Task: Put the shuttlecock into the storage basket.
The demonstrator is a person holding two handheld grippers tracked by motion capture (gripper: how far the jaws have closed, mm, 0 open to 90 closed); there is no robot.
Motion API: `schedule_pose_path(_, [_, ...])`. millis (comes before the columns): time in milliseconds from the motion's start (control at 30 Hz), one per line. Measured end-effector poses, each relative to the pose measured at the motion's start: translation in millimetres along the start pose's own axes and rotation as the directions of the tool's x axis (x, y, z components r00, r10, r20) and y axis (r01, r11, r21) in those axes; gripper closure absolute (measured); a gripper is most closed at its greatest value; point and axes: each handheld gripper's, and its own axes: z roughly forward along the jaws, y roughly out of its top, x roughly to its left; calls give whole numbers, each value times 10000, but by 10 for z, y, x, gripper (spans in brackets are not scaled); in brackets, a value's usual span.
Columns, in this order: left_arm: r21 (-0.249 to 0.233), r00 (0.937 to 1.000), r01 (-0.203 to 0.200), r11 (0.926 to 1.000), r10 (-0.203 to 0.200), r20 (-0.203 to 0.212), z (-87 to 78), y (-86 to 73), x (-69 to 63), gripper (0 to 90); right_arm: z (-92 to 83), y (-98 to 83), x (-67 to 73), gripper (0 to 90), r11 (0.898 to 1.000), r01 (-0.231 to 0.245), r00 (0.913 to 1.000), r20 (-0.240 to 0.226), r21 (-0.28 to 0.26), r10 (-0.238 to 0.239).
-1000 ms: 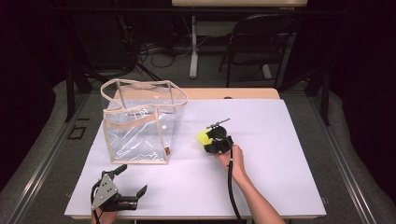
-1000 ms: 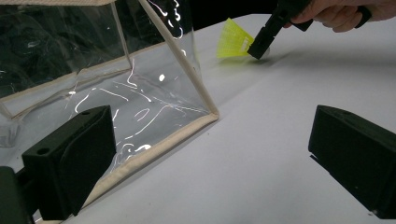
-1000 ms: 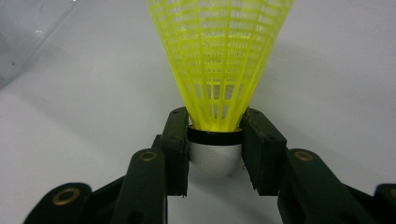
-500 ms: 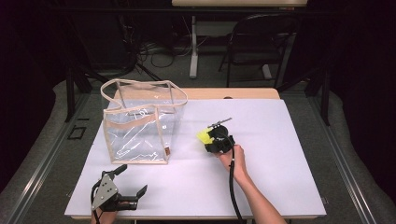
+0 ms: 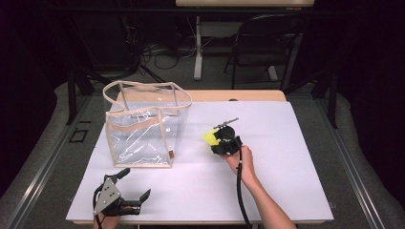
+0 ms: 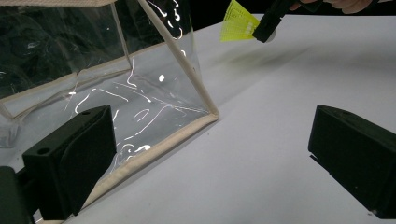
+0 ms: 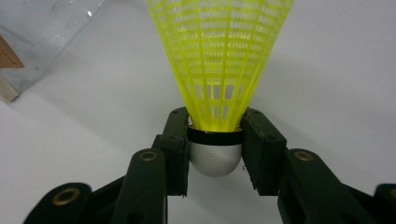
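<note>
A yellow shuttlecock [image 7: 219,70] with a white cork base is clamped between the jaws of my right gripper [image 7: 215,140], which is shut on the base. From above, that gripper [image 5: 216,141] holds the shuttlecock [image 5: 209,138] a little above the white table, just right of a clear plastic tote bag [image 5: 143,129] with beige trim. My left gripper [image 5: 133,187] rests near the table's front left edge with its jaws wide apart and nothing between them. In the left gripper view the bag's lower corner [image 6: 205,112] lies ahead, and the shuttlecock [image 6: 238,25] shows at the top.
The white table top [image 5: 296,157] stretches to the right of the right hand. A wooden board [image 5: 248,96] borders its far edge. Behind stand a black chair [image 5: 267,43] and a table leg with cables on the floor.
</note>
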Motion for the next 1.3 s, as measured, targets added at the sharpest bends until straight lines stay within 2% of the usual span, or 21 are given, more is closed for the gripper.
schedule_pose_path(300, [-4, 10000, 10, 10000, -10, -1, 0, 0, 0, 11, -98, 42, 15, 639, 9998, 176, 9998, 110, 61, -177])
schedule_pose_path(333, [-2, 10000, 17, 10000, -17, -8, 0, 0, -2, 11, -118, 49, 15, 639, 9998, 215, 9997, 100, -57, -215])
schedule_pose_path(900, [-5, 10000, 42, 10000, -42, -3, 4, 0, -4, 11, -300, 129, 28, 639, 9986, 513, 9983, 272, -87, -511])
schedule_pose_path(933, [7, 10000, 25, 10000, -25, -9, 5, 0, -2, 11, -311, 137, 32, 639, 9983, 545, 9981, 290, -223, -538])
schedule_pose_path(1000, [10, 10000, 26, 10000, -26, -8, 6, 0, -1, 11, -328, 145, 35, 639, 9986, 531, 9981, 307, -87, -528])
schedule_pose_path(1300, [14, 10000, 20, 10000, -20, -9, 9, 0, -2, 11, -443, 202, 34, 639, 9974, 663, 9972, 375, -285, -653])
